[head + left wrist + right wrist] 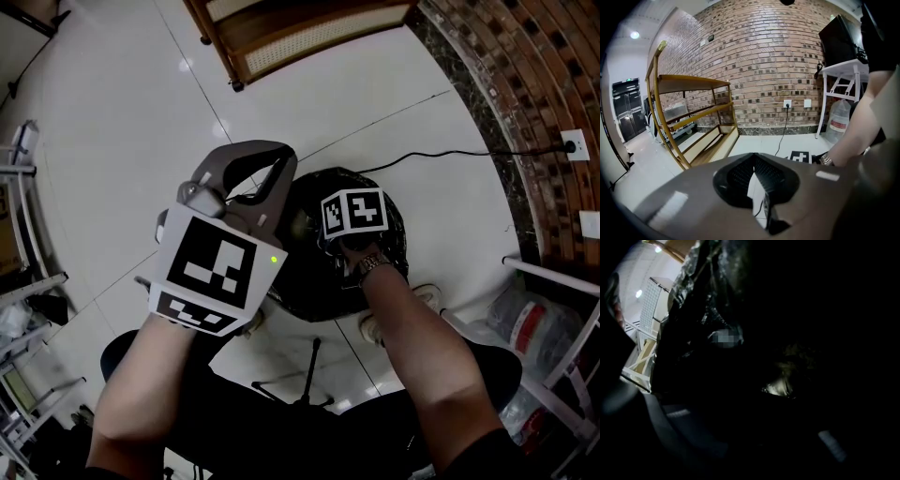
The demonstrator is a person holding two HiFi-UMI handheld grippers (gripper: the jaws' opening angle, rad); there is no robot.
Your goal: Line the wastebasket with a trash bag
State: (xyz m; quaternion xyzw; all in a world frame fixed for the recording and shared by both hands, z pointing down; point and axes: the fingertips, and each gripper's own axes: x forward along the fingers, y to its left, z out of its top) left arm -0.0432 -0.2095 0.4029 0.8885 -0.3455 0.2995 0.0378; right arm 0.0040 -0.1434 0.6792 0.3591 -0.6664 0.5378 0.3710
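Note:
A round wastebasket (pixel 314 286) stands on the white floor below me, covered by a crinkled black trash bag (pixel 394 225). My right gripper reaches down into it; only its marker cube (pixel 354 214) shows in the head view. In the right gripper view nearly everything is dark, with glossy bag folds (pixel 701 310) at upper left and one dim finger (pixel 677 420) low down. Whether the bag is pinched cannot be seen. My left gripper (pixel 251 155) is raised high at the left, away from the basket, jaws shut (pixel 757 164) on nothing.
A wooden shelf rack (pixel 281 28) (pixel 693 117) stands beyond the basket. A brick wall (pixel 525 84) with an outlet (pixel 575 143) and black cable (pixel 441 155) runs along the right. A white table frame (pixel 553 281) with bottles is at right, a metal rack (pixel 23 187) at left.

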